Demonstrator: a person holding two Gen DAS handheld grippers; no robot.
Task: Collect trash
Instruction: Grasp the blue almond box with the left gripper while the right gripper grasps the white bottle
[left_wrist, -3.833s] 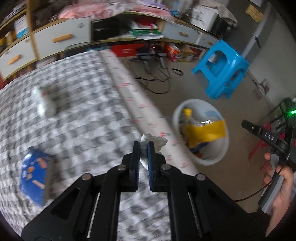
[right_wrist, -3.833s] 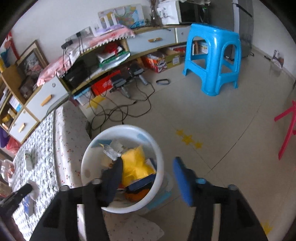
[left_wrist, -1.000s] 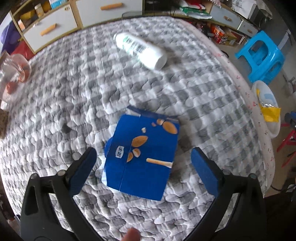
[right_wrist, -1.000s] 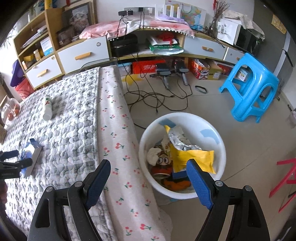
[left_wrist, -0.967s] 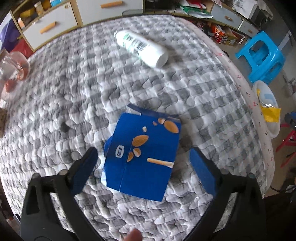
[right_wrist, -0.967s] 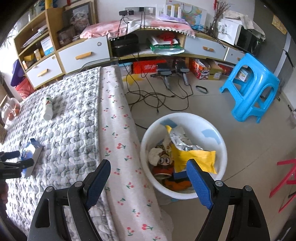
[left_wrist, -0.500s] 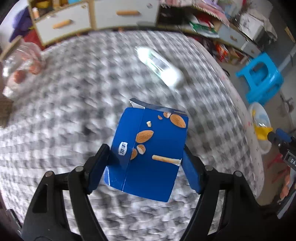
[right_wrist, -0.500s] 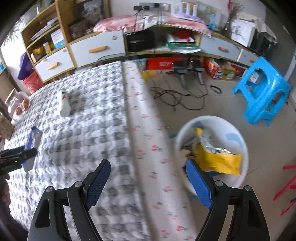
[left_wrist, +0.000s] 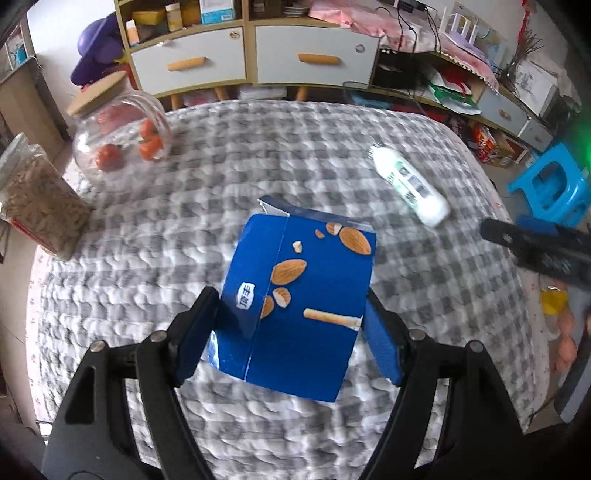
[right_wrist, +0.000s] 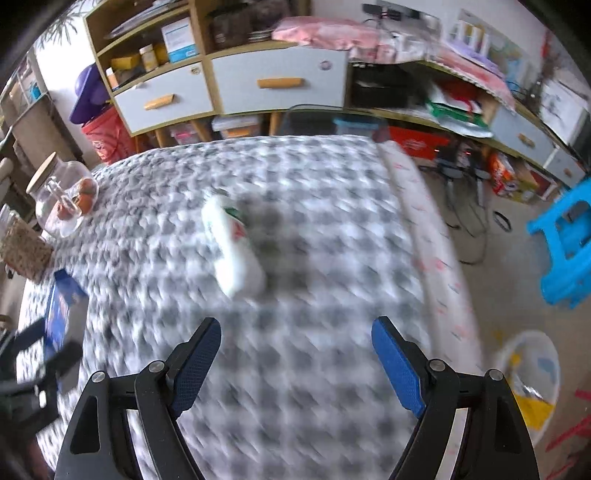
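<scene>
A blue carton printed with almonds is clamped between the fingers of the left gripper at the centre of the left wrist view, its side walls pressed by the blue pads above the grey checked quilt of a bed. A white bottle is seen lying on the quilt in the upper right of that view, well apart from the carton. A glass jar and a clear bag of seeds are placed at the left edge of the bed. In the right wrist view, which is blurred, the right gripper is held with its fingers spread wide and nothing between them, the white bottle lying above them near the centre. A white basin with a yellow wrapper inside is seen on the floor at the lower right.
</scene>
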